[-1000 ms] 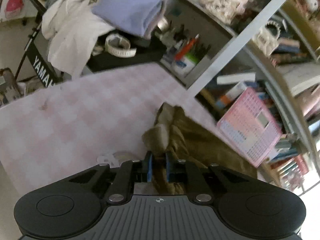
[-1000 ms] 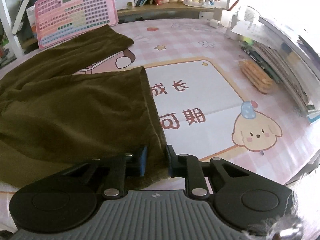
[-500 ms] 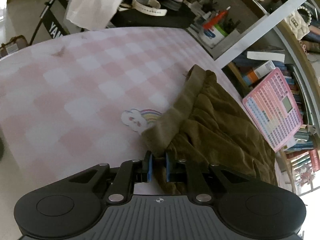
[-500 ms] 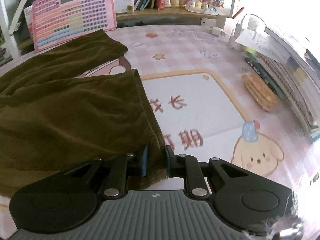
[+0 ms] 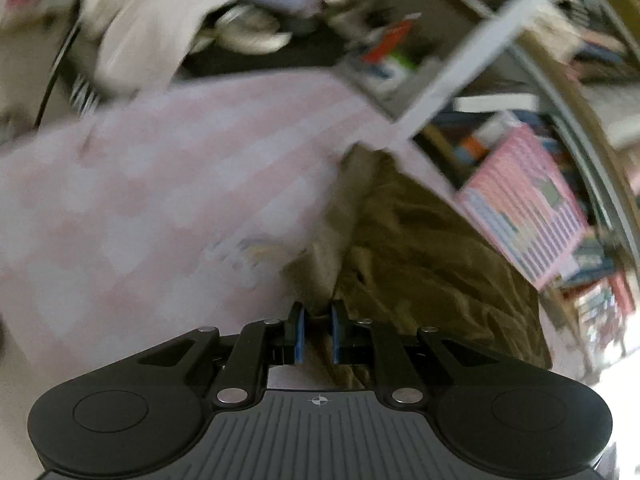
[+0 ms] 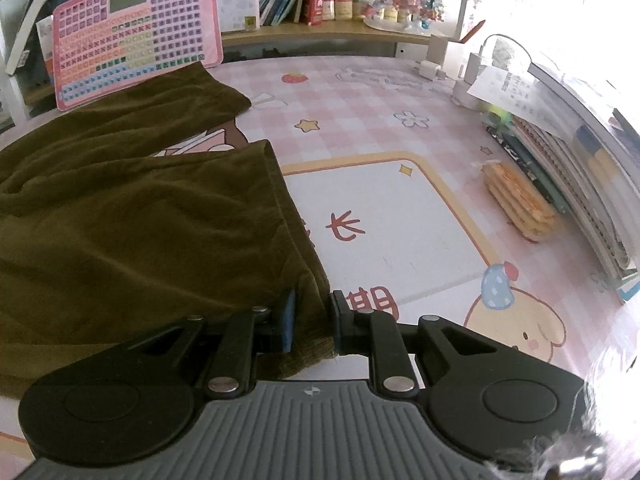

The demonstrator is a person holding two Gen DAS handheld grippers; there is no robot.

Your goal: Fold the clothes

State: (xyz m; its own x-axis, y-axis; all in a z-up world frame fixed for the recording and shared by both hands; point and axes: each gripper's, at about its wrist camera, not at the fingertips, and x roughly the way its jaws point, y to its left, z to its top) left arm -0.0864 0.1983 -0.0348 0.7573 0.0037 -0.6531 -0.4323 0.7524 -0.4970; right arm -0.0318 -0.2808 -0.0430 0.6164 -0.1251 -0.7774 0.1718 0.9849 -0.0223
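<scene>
Olive trousers (image 6: 132,216) on pink mat (image 6: 380,208), left gripper (image 5: 317,330) fingers pinching waistband, right gripper (image 6: 313,320) fingers pinching leg hem

The left gripper (image 5: 317,330) points downward at a slant, its two blue-padded fingers (image 5: 299,332) drawn close together and pinching a fold of the olive-brown trousers (image 5: 420,264). The view from this gripper is smeared by motion blur. The right gripper (image 6: 312,320) also tilts steeply downward, its black fingers (image 6: 286,320) nearly closed and clamped on the hem corner of one trouser leg. No hand or sleeve shows in either view.
</scene>
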